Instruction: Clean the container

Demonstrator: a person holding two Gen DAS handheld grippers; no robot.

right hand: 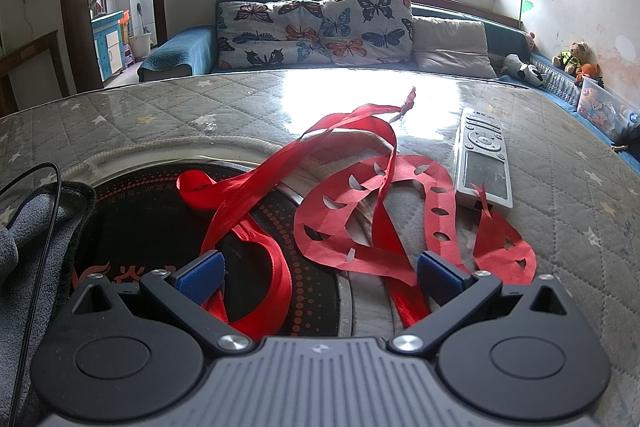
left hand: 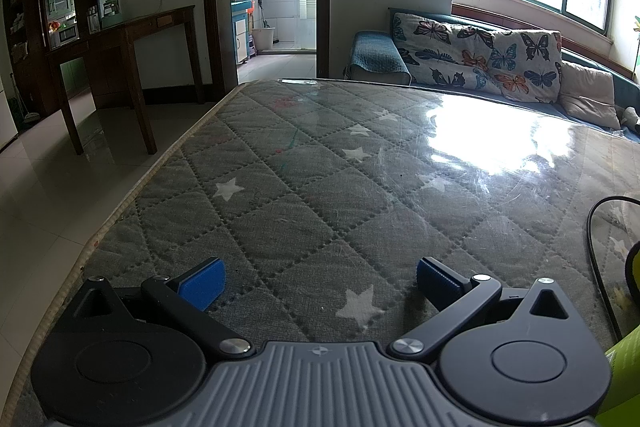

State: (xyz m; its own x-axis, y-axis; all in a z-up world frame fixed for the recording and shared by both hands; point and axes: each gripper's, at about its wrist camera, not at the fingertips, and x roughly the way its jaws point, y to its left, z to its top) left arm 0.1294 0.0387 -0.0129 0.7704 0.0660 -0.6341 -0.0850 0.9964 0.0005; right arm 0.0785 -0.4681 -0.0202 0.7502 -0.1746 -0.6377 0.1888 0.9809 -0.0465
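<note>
Taking the round black cooktop (right hand: 160, 227) as landmark, the grey cloth (right hand: 36, 227) lies at its left edge (probably for wiping), the red ribbon (right hand: 248, 195) trails across it rightward, both the left gripper (left hand: 320, 277) and right gripper (right hand: 320, 271) are released and empty, and no container is visible.
</note>
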